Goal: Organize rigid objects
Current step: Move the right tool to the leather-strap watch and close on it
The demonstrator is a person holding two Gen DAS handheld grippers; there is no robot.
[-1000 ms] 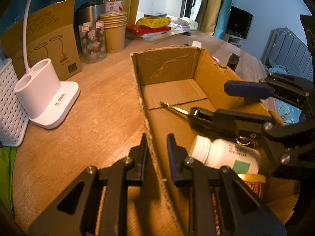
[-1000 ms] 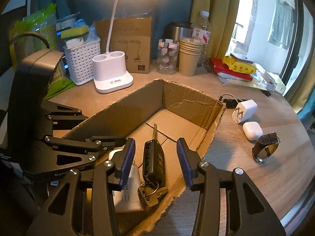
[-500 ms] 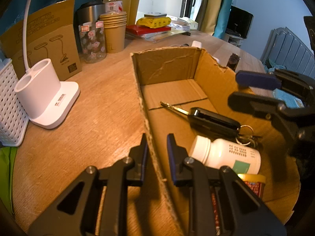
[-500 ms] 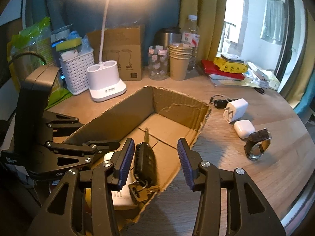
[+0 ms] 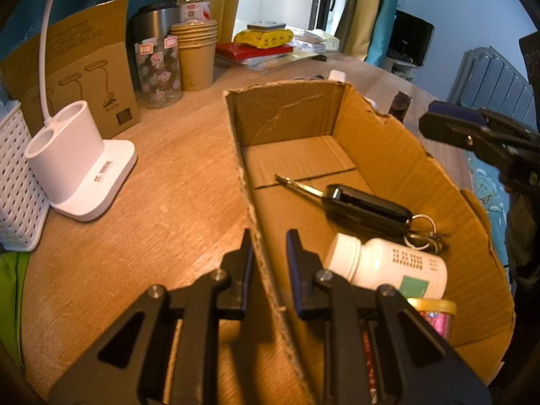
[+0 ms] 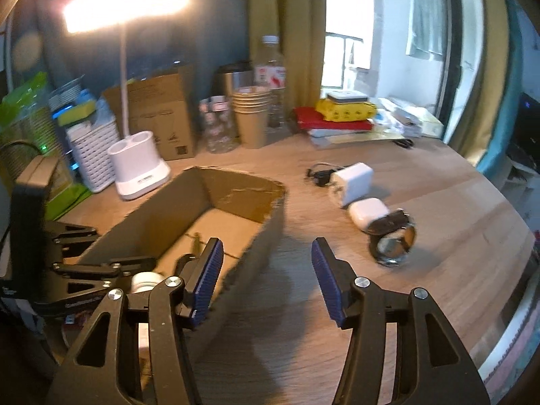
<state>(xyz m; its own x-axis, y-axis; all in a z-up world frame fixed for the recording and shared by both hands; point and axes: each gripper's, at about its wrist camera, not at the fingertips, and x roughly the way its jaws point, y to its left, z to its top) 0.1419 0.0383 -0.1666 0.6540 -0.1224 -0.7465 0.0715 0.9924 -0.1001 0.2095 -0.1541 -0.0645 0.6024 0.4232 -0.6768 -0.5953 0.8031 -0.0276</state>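
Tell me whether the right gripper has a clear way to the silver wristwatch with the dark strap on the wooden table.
Probably yes. The right gripper, jaws just widened and empty, hangs over bare wooden table. The wristwatch lies ahead to its right, outside the cardboard box, though the white earbud case touches it.

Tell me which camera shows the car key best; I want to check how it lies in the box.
The left wrist view: the car key lies flat on the cardboard box floor, blade toward the far wall, ring beside the white bottle. The right wrist view shows only its blurred blade tip, the rest hidden behind the right gripper.
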